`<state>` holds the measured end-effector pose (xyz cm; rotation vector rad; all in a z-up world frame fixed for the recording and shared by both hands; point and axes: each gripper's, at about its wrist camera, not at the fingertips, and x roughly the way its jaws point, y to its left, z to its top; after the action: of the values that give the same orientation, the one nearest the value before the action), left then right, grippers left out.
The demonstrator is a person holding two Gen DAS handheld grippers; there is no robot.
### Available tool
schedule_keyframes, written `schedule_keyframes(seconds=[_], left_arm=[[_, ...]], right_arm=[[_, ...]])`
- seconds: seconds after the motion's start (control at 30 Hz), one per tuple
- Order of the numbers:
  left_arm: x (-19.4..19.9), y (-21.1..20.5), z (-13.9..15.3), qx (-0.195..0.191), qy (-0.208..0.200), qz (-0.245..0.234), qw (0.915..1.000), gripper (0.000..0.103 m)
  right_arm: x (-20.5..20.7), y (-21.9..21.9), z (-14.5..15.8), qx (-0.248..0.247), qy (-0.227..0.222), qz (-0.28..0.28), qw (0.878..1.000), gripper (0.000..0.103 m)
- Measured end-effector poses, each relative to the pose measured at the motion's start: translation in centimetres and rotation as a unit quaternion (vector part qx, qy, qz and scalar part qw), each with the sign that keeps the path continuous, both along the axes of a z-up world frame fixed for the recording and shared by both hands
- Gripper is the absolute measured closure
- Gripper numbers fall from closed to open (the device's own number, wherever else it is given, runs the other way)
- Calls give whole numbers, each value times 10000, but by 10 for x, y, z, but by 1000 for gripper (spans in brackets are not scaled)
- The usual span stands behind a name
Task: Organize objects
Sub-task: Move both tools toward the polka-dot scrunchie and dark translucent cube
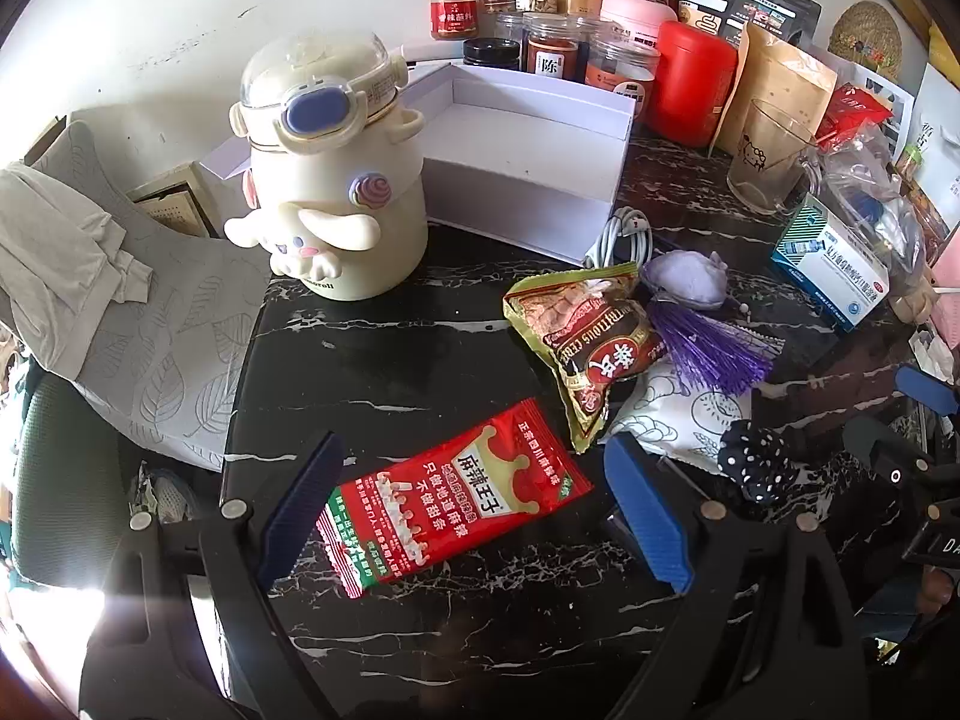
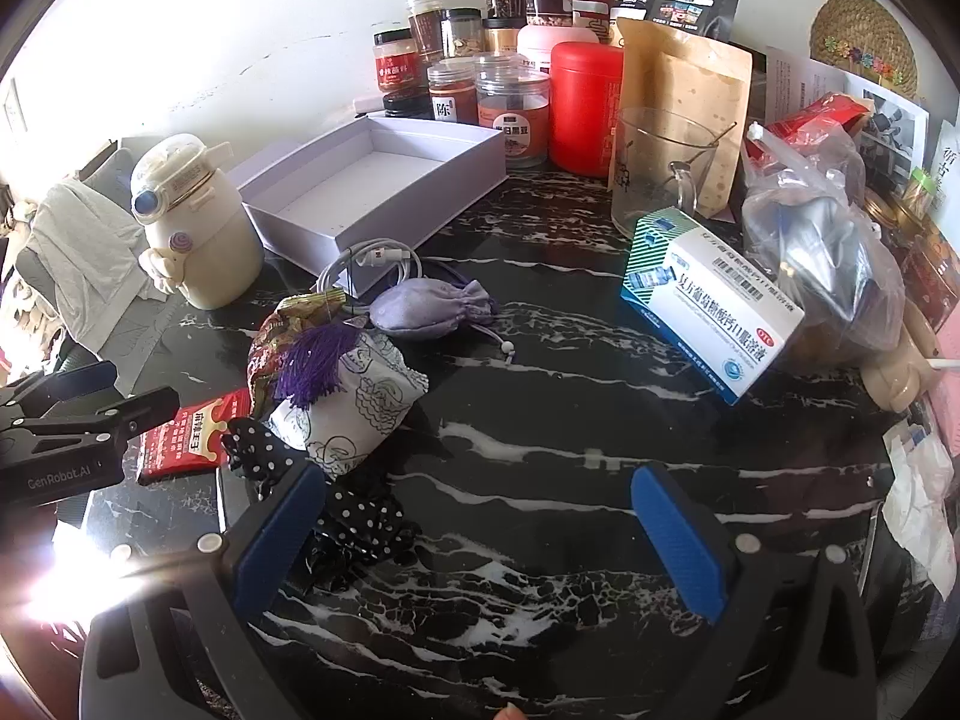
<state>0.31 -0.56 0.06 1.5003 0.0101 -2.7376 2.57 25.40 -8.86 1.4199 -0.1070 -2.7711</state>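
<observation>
bare tabletop (image 2: 570, 420) centre, medicine box (image 2: 708, 300) right

Red snack packet (image 1: 454, 509) flat on black marble table (image 1: 390, 360), empty white box (image 1: 528, 138) behind

Background, far beyond the fingers: jars (image 2: 456, 54) crowded against white wall (image 2: 240, 18); woven fan (image 2: 864, 42) up right; grey cloth (image 1: 66, 240) over chair (image 1: 162, 354), far left.
</observation>
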Motion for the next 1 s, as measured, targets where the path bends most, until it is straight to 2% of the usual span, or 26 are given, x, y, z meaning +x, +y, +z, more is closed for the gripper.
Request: schedule_keyframes(seconds=[0.57, 1.0], left_arm=[[4, 2, 0, 97, -56, -72, 9999, 14], [6, 2, 3, 28, -34, -97, 9999, 15]], right_arm=[[-2, -3, 0, -58, -18, -12, 10000, 1], [3, -6, 4, -107, 18, 31, 9999, 1]])
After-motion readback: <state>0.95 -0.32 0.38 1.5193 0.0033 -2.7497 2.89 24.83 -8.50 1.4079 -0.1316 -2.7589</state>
